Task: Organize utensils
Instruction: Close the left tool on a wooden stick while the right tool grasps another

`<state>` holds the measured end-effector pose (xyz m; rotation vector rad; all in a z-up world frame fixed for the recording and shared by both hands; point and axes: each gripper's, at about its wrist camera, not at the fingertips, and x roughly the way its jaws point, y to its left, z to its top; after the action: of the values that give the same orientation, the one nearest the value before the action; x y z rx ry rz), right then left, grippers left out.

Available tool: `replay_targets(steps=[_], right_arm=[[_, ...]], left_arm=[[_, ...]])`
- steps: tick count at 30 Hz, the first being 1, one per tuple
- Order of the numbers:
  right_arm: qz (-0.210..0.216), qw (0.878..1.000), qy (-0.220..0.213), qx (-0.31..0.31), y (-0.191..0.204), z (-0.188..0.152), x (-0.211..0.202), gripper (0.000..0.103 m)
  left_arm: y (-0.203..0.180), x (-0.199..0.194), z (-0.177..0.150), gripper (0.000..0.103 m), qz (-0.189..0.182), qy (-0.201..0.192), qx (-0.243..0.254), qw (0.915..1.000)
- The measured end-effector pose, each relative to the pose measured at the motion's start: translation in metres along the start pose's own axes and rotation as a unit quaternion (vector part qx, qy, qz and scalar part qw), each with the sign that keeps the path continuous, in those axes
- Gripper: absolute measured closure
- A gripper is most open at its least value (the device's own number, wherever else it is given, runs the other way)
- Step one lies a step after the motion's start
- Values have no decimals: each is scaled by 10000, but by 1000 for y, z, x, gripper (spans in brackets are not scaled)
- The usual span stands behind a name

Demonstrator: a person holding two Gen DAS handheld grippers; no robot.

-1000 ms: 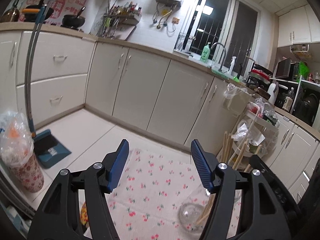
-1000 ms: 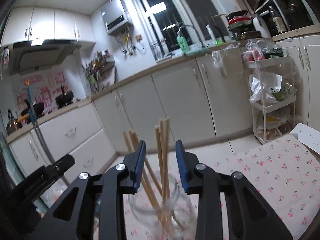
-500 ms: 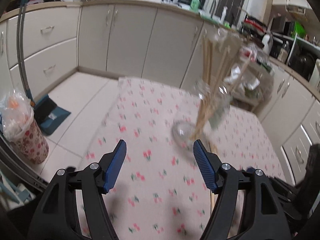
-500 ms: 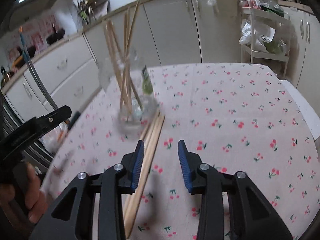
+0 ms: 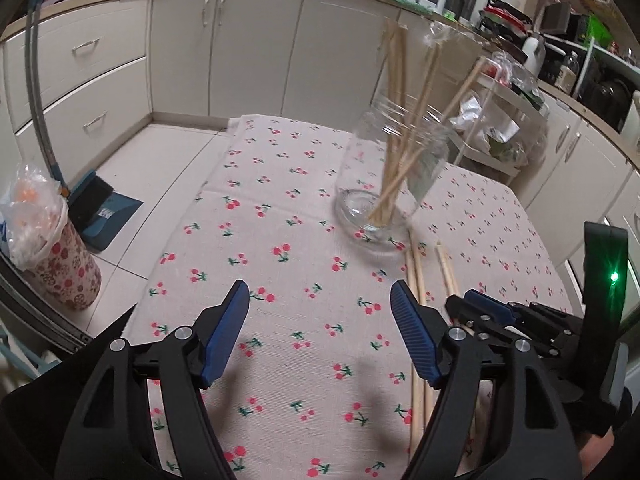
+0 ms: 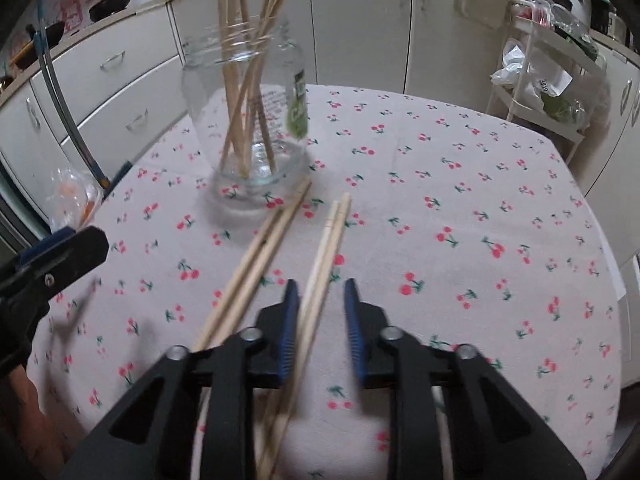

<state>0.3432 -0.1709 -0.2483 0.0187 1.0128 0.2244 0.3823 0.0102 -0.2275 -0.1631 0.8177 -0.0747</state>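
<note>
Wooden chopstick pair (image 6: 320,276) between closing right tongs (image 6: 318,320), seemingly untouched; left tongs (image 5: 320,320) opening, empty.

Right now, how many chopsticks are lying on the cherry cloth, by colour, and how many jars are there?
Darker chopsticks on the cloth: 2
Paler chopsticks on the cloth: 2
Glass jar: 1
Total: 5
Sticks standing in the jar: they overlap too much to count, so they are left out.
</note>
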Motion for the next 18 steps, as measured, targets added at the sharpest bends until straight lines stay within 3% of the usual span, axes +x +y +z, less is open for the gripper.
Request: replay_targets(steps=[10, 18], right_arm=[[1069, 9902, 214, 876, -55, -14, -14, 91], [898, 9931, 42, 748, -55, -7, -16, 91]], left_arm=[[-34, 23, -8, 33, -9, 394, 560, 9977], [-52, 46, -5, 34, 158, 615, 826, 9946]])
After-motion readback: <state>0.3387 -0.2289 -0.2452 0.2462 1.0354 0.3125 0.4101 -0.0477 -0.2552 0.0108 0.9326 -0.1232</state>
